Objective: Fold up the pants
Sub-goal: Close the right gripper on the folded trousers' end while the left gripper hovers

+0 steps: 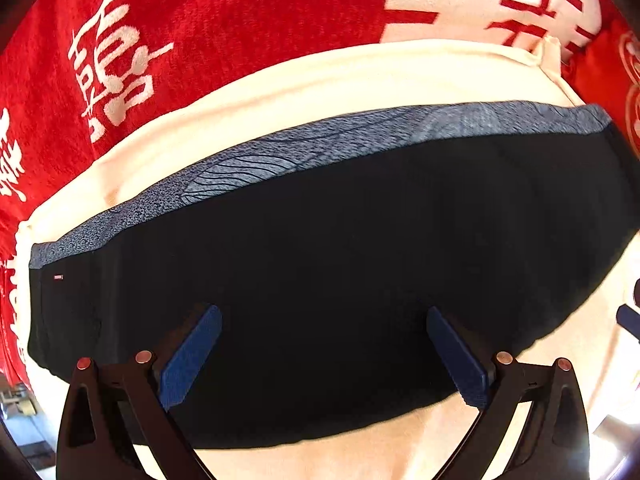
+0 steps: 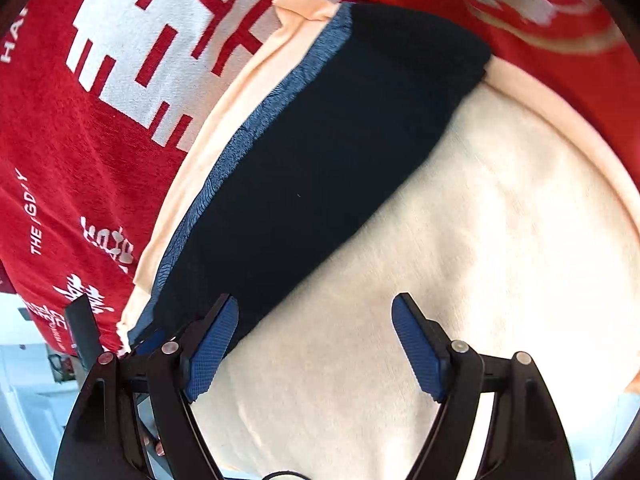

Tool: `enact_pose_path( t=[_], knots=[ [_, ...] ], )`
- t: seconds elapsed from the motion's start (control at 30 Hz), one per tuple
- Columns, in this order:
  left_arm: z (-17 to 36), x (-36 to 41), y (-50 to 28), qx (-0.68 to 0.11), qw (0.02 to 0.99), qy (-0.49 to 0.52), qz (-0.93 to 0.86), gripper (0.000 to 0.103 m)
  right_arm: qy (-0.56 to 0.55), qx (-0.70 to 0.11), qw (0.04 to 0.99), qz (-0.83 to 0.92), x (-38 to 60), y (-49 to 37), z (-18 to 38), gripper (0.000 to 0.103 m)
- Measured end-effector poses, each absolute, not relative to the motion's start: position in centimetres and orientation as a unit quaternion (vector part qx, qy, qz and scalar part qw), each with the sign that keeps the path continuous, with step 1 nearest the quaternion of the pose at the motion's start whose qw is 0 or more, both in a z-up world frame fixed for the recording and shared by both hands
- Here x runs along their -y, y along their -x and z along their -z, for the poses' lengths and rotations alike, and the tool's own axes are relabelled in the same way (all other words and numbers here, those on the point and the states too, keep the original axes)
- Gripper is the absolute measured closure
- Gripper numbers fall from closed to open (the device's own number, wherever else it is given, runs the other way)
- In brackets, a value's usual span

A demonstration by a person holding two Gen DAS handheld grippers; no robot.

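Two grippers hover with jaws spread and empty: left gripper (image 1: 324,354), right gripper (image 2: 314,346). Beyond them, black pants (image 1: 320,264) lie folded on a cream cloth (image 2: 460,240). The fabric looks soft and limp; grip at the grey waistband (image 1: 280,152).

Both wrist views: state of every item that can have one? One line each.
pants: folded into a compact black bundle, grey waistband along one edge, lying flat on the cream cloth
cream cloth: spread under the pants, over the red blanket
red blanket: laid out beneath, white lettering facing up
left gripper: fingers open, over the pants, nothing held
right gripper: fingers open, over the cream cloth, nothing held
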State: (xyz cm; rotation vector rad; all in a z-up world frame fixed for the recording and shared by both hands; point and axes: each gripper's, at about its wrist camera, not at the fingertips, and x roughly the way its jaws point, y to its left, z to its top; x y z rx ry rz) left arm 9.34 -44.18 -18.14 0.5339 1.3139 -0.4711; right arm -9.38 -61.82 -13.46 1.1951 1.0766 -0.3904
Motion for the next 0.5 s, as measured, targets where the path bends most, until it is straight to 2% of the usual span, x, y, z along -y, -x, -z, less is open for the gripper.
enact_pose_path(
  t=[0.5],
  knots=[
    [16.3,48.9,-5.7,-0.59,0.727,-0.25,0.248,0.0,-0.584,-0.446,0.661,0.15,61.9,12.1,15.0,0.021]
  ],
)
